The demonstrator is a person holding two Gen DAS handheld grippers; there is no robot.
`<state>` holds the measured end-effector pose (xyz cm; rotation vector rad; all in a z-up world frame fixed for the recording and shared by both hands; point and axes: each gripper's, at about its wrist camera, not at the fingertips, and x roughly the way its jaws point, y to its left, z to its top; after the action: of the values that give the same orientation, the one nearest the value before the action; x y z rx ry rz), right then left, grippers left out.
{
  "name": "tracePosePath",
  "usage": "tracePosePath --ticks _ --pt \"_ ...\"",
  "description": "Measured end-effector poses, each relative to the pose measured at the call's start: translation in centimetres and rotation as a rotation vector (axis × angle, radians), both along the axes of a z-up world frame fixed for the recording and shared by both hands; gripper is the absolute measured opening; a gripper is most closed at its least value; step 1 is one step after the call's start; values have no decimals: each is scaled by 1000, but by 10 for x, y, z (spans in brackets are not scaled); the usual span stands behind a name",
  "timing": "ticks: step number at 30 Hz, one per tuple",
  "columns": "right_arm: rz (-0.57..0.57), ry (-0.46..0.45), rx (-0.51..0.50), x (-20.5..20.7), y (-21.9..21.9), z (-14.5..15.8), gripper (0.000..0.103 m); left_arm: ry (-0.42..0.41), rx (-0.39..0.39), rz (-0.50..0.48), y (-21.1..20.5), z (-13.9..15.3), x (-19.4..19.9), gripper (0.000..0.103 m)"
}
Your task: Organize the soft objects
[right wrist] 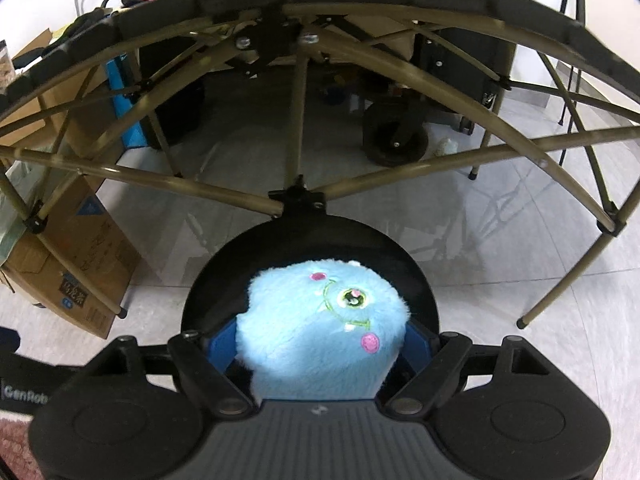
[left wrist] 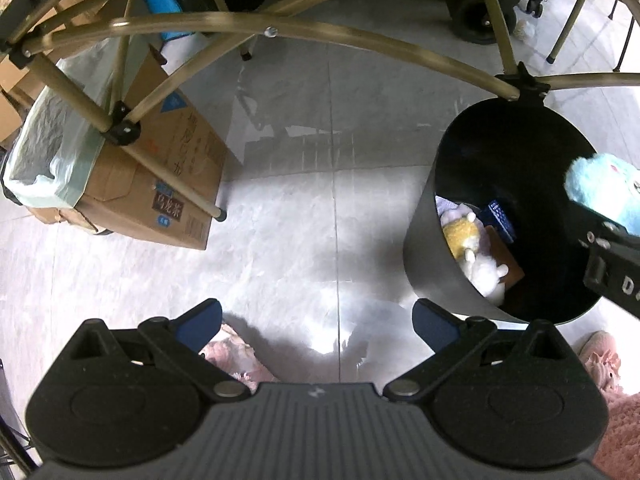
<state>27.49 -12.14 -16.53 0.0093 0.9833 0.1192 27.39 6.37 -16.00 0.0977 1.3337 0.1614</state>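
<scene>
Blue plush toy (right wrist: 320, 328): fluffy light-blue fur, embroidered green eye outline w/ dark pupil, pink cheek spots, face turned up toward the right wrist cam. It sits squeezed btwn the blue pads of the right claw (right wrist: 320, 344), directly over the mouth of the black round bin (right wrist: 192, 300). From the left wrist view the same toy (left wrist: 608, 188) hangs at the bin's (left wrist: 424, 248) right rim, above the opening. Inside the bin, low against the left wall: a yellow plush (left wrist: 460, 234) w/ white bits, a white plush (left wrist: 486, 276) below it, plus pale lilac fabric, a dark blue item & a brown flat piece, all piled touching.
</scene>
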Motion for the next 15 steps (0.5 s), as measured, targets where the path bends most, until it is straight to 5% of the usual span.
tracePosePath --ticks 3,6,15 --pt "10 9 3 6 3 -3 84 5 -1 -1 0 -1 0 103" --pt "10 4 15 8 4 -4 103 6 -5 -7 -2 -1 0 103" --pt "3 -31 -39 -9 -7 3 103 -26 -46 -6 -1 8 -11 103"
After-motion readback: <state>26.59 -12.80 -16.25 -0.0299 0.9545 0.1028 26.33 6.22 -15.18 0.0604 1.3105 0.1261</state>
